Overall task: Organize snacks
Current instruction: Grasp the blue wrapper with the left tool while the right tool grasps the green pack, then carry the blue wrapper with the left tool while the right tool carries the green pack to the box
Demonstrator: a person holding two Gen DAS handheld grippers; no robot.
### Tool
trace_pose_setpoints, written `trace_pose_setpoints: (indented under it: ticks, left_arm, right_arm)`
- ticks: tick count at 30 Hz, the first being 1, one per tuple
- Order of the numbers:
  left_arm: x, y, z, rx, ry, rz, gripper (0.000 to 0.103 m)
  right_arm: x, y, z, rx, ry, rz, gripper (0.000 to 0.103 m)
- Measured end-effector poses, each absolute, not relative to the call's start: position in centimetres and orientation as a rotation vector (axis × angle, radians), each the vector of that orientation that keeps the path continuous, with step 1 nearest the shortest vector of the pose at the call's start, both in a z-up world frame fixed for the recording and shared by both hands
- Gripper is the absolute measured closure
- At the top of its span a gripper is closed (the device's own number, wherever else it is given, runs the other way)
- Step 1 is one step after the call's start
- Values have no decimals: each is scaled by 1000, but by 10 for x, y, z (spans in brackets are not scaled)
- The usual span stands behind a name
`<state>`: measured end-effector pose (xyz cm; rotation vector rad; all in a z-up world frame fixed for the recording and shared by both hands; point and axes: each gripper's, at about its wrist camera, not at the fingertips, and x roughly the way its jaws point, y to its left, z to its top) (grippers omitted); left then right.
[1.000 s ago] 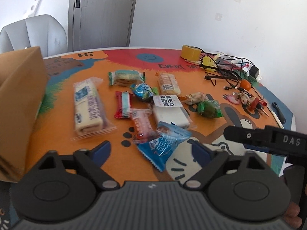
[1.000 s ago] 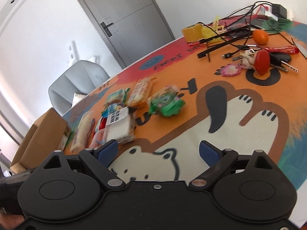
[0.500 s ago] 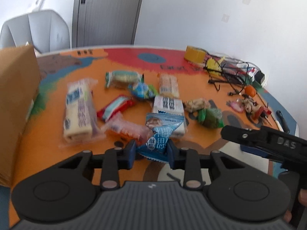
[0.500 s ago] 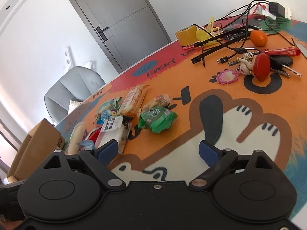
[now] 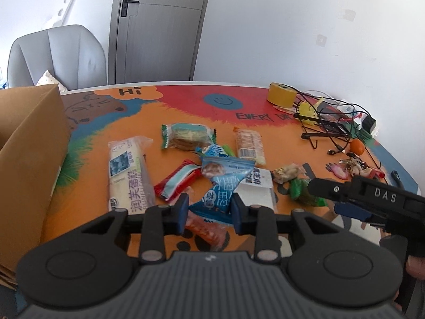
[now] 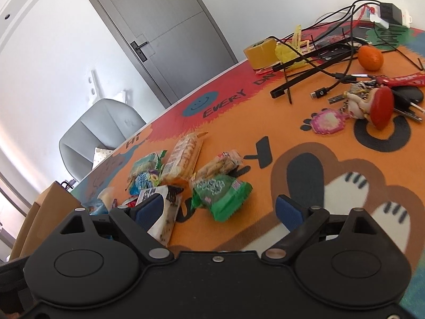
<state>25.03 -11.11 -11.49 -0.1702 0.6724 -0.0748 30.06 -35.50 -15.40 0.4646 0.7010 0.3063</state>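
Left tool (image 5: 209, 211) is pinching a blue snack packet (image 5: 223, 183) between its two blue pads, the packet standing up out of the grip and lifted off the desk (image 5: 87, 228), with a pinkish clear-wrapped snack (image 5: 209, 232) lying just under it. Beyond it on the orange cartoon-printed desk lie a long pale cake bar (image 5: 128, 175) in clear wrap, a red and white packet (image 5: 176, 183), a green-edged biscuit pack (image 5: 187, 137), a small blue candy packet (image 5: 213, 150), a tan wafer pack (image 5: 249, 146), a white packet with black print (image 5: 256, 188), a small beige snack (image 5: 288, 171) and a green packet (image 5: 301, 191). A cardboard box (image 5: 29, 164) stands at the left edge of the desk, well apart from the held packet. The right tool (image 5: 350, 211) reaches in from the right, near the green packet. Far right are a roll of yellow tape (image 5: 281, 95), tangled black cables (image 5: 326, 117), an orange fruit (image 5: 357, 146) and keys (image 5: 353, 166); a grey chair (image 5: 57, 55) and grey door (image 5: 159, 26) stand behind. From the right wrist, the right tool (image 6: 219, 210) has its pads spread wide with nothing gripped; the green packet (image 6: 221, 191) lies just ahead between them, and the white packet (image 6: 163, 212) sits against the left pad. The wafer pack (image 6: 183, 158), the beige snack (image 6: 219, 163) and the biscuit pack (image 6: 144, 164) lie further off, the cardboard box (image 6: 39, 218) at far left, and the orange fruit (image 6: 370, 57), keys (image 6: 372, 103) and cables (image 6: 326, 61) to the upper right.
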Motion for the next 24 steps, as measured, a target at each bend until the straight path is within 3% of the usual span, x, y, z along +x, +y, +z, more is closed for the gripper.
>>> trace_pose_setpoints:
  ticks: [6, 7, 8, 11, 24]
  left_arm:
    - [257, -102, -119, -174, 691, -67, 71]
    - [258, -101, -119, -172, 695, -66, 71]
    - [259, -100, -119, -173, 696, -65, 71]
    - [259, -96, -119, -177, 698, -61, 71]
    - [233, -87, -97, -189, 645, -82, 71]
  right_arm:
    - [315, -341, -156, 418, 697, 292, 12]
    - [315, -338, -156, 404, 694, 281, 20]
    - [316, -337, -156, 400, 693, 272, 38]
    - [315, -336, -158, 405, 700, 277, 60]
    - [282, -330, -140, 423, 668, 303, 64]
